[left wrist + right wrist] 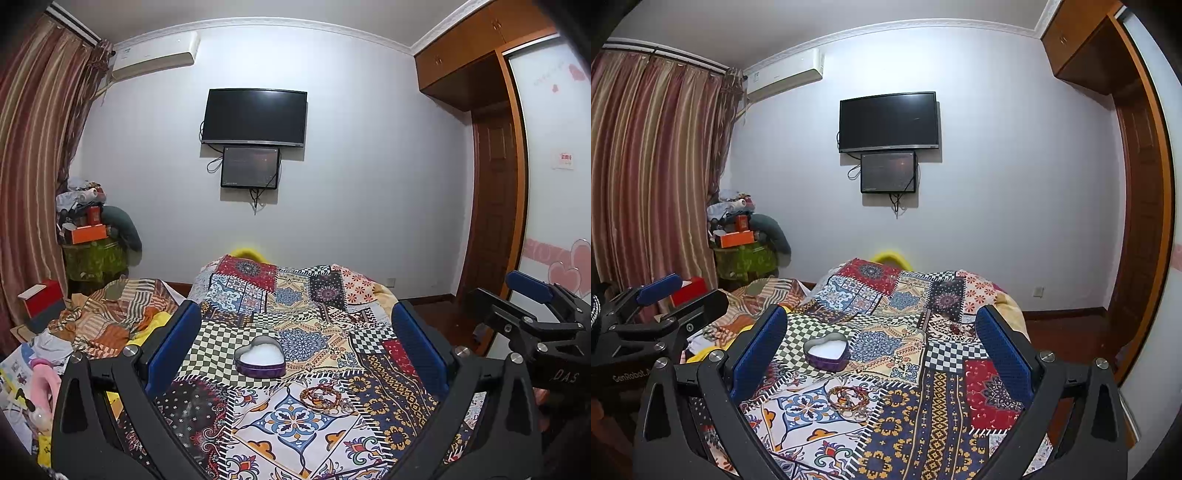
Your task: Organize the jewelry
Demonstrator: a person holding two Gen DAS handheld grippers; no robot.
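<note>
Reading "DAS", the right tool (pixel 532 299) and left tool (pixel 295 332) gape wide, empty, above the heart-shaped tin (pixel 259 360).

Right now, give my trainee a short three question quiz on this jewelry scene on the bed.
1. True or false: the heart-shaped tin already holds the pile of bracelets.
2. Multiple choice: the left gripper and right gripper are A) both open and empty, B) both shut, C) one holding a bracelet.
3. Fill in: seen from the grippers, the tin sits ____ the bracelets on the patchwork bedspread.

Key: 1 false, the bracelets lie on the bedspread outside the tin; 2 A; 3 beyond.
</note>
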